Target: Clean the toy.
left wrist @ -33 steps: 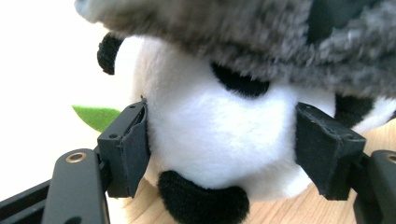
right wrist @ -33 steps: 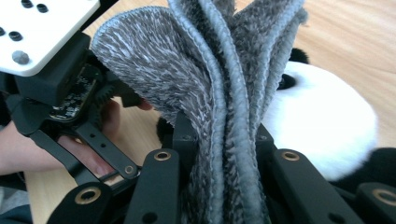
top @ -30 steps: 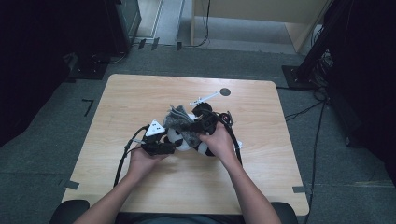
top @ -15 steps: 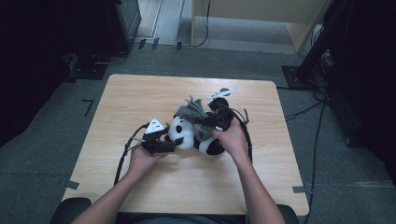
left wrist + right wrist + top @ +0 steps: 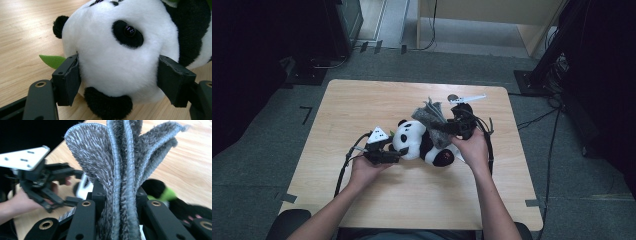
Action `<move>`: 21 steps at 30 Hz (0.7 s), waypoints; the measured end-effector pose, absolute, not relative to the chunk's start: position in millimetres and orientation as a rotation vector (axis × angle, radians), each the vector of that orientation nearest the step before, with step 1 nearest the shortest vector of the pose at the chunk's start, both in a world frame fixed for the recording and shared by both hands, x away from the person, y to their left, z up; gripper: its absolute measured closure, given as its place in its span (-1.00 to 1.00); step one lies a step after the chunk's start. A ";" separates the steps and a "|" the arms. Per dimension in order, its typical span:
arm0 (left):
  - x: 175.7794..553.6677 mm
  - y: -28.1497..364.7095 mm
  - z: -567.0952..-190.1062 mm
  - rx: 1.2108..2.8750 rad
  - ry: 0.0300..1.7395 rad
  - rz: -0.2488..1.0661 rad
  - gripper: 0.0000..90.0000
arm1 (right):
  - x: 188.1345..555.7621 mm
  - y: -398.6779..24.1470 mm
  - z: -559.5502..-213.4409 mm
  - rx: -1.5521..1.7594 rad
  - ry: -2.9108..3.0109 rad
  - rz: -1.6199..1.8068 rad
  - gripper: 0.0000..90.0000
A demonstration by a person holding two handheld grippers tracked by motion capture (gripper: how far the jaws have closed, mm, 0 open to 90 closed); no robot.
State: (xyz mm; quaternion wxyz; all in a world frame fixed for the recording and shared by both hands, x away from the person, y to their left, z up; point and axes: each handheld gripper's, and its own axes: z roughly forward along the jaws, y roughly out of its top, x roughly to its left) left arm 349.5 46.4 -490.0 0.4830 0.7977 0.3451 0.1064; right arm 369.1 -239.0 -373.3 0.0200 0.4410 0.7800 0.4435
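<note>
At centre of the wooden surface, high view: a plush panda lies on its side, head toward 9 o'clock, feet toward 4 o'clock. Left tongs sit at the head, held by the left hand; right tongs sit at 1 o'clock of the panda's body, with a grey cloth fanning up and draped across the body.

Left gripper view gives what the high view cannot: the tongs straddle the panda's white head, one jaw on each side, pads pressed into the fur, so gripping it. A green felt leaf pokes out at 9 o'clock behind the left jaw (invisible from above). One glossy eye is visible at 12 o'clock.

Right gripper view: tongs clamped shut on the bunched grey cloth, folds rising between the jaws. Left tongs appear beyond at 9 o'clock. Black plush with a green patch lies at 3 o'clock, blurred.
</note>
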 end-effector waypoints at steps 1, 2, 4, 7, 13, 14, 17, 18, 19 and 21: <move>349.4 46.4 -490.0 1.943 0.841 0.260 -0.44 | 367.4 -233.6 -371.5 1.345 2.425 1.375 0.61; 349.4 46.3 -490.0 1.942 0.842 0.260 -0.44 | 365.8 -227.1 -370.1 1.327 2.434 1.374 0.61; 349.1 46.2 -490.1 1.942 0.842 0.264 -0.44 | 364.2 -212.3 -370.4 1.287 2.458 1.372 0.61; 349.1 46.1 -490.4 1.935 0.843 0.266 -0.44 | 365.4 -189.1 -377.3 1.251 2.515 1.336 0.61; 348.0 45.4 -491.2 1.919 0.854 0.271 -0.44 | 373.9 -163.4 -405.4 1.266 2.617 1.242 0.62; 348.3 45.4 -491.5 1.919 0.854 0.270 -0.44 | 375.2 -162.7 -410.1 1.268 2.625 1.251 0.62; 349.2 45.6 -491.9 1.915 0.858 0.263 -0.44 | 374.3 -163.8 -408.9 1.236 2.608 1.224 0.61; 349.3 45.1 -492.0 1.918 0.860 0.262 -0.44 | 373.6 -165.4 -407.0 1.225 2.602 1.200 0.61; 349.4 44.5 -491.9 1.923 0.862 0.262 -0.44 | 373.2 -167.7 -405.6 1.219 2.604 1.186 0.61; 349.6 43.8 -490.9 1.937 0.860 0.269 -0.44 | 373.2 -174.2 -404.0 1.223 2.593 1.170 0.61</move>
